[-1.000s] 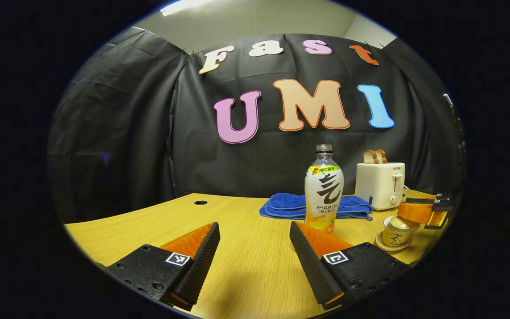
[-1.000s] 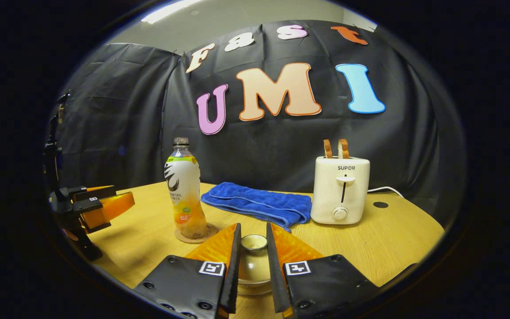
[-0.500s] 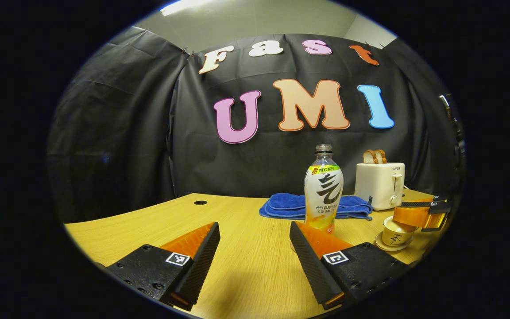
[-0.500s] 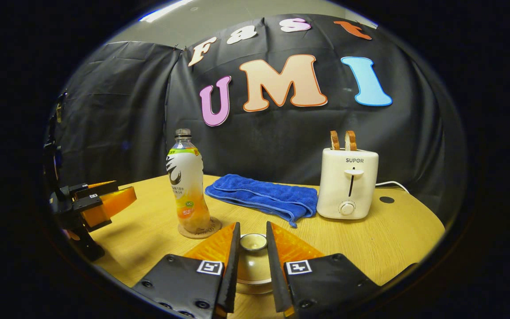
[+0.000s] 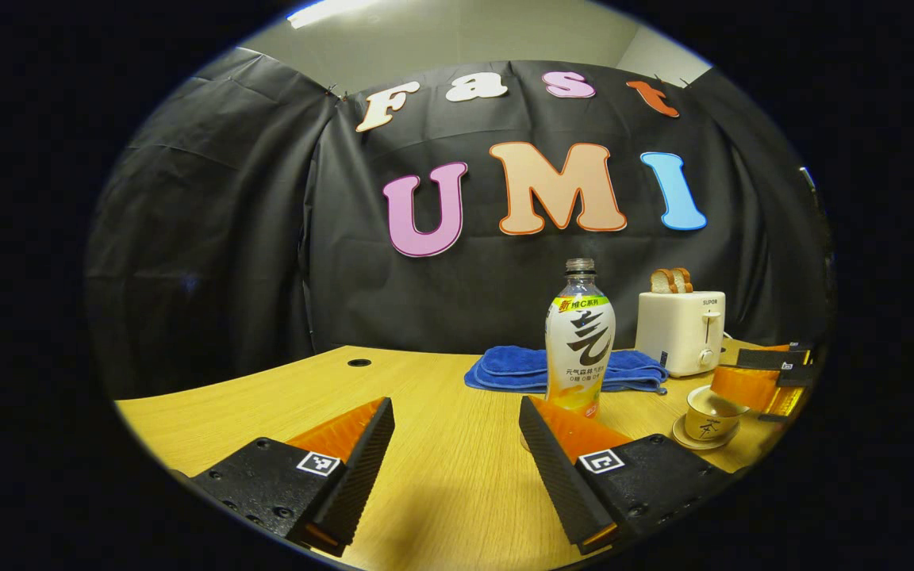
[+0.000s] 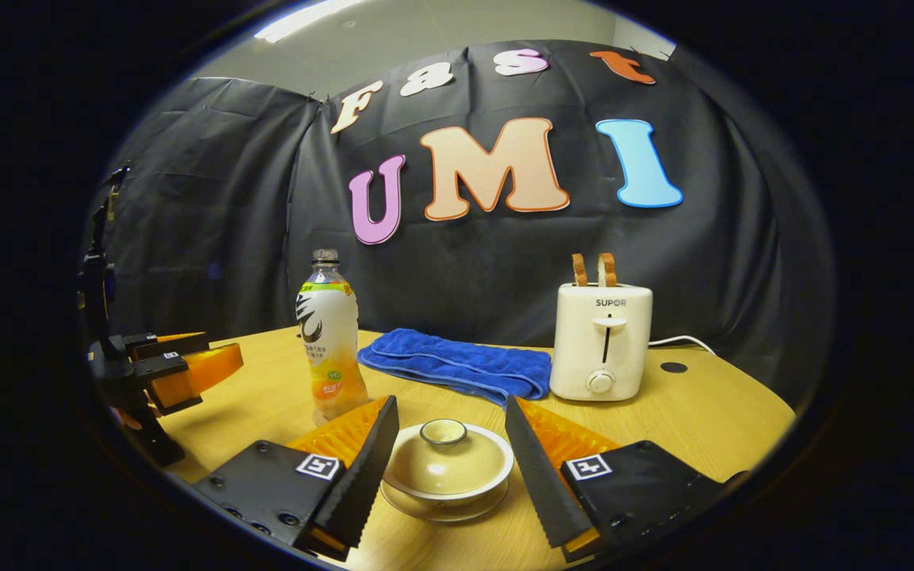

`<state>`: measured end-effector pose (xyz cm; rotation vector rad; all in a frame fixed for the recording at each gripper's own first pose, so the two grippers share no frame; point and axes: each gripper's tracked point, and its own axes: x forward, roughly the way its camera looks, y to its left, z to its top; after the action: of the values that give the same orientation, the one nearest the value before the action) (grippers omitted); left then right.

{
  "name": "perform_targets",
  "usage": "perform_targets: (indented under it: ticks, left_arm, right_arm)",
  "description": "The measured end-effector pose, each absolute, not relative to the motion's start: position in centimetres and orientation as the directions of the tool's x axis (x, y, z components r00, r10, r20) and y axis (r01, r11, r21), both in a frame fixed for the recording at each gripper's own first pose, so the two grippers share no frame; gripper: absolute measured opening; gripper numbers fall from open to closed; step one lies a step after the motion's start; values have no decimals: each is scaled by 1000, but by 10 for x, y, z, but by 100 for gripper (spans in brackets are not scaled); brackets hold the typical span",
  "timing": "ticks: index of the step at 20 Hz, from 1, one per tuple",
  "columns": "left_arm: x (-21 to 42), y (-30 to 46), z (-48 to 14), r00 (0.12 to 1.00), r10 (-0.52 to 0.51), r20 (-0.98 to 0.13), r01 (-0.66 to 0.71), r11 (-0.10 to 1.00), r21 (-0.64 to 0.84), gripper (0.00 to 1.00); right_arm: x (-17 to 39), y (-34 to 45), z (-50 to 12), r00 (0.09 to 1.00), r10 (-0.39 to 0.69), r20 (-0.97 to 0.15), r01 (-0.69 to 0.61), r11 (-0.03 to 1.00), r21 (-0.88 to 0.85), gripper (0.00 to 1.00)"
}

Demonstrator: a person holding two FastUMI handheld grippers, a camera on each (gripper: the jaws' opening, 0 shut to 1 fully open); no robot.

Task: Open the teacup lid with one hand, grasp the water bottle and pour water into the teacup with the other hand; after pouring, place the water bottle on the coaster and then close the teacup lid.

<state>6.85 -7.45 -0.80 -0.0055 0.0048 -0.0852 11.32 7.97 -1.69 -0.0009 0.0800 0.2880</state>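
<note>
The cream teacup sits on its saucer with the lid resting on it. My right gripper is open, its fingers standing apart on either side of the lid without touching it. The water bottle stands upright to the left of the cup, its base partly hidden behind my right gripper's left finger. In the left gripper view, my left gripper is open and holds nothing, the bottle stands just beyond its right finger, and the teacup sits under the right gripper.
A folded blue towel lies behind the cup and bottle. A white toaster with two bread slices stands at the back right, its cord trailing right. The wooden table has a cable hole at the far left.
My right gripper was shut on the lid's knob and has opened, leaving the lid on the cup. The left gripper and the bottle have stayed still.
</note>
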Motion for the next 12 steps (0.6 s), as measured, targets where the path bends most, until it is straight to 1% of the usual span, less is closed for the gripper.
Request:
perform_targets:
  ticks: [4, 7, 8, 9, 10, 11, 12]
  left_arm:
    - [68, -74, -8, 996, -86, -5, 86, 996, -6, 93]
    - [68, -75, -7, 996, -87, -5, 87, 996, -5, 93]
    - [69, -75, -8, 996, -87, -4, 87, 996, -5, 93]
    - [69, -75, -8, 996, -87, -4, 87, 996, -6, 93]
    - [68, -75, -8, 996, -88, -5, 87, 996, -5, 93]
    - [68, -75, -7, 996, -87, -4, 87, 996, -6, 93]
    - [68, -75, -7, 996, -87, -4, 87, 996, -6, 93]
  right_arm:
    - [100, 63, -4, 974, 225, -7, -224, 974, 8, 87]
    - [93, 52, -6, 983, 186, -9, -186, 983, 6, 87]
    - [92, 45, -6, 987, 163, -10, -163, 987, 6, 84]
    - [90, 36, -5, 991, 132, -6, -132, 991, 4, 90]
    - [88, 27, -4, 995, 95, -2, -95, 995, 3, 87]
    - [86, 19, -4, 998, 59, -2, -59, 998, 2, 89]
    - [84, 11, -3, 1000, 28, 0, -28, 1000, 0, 88]
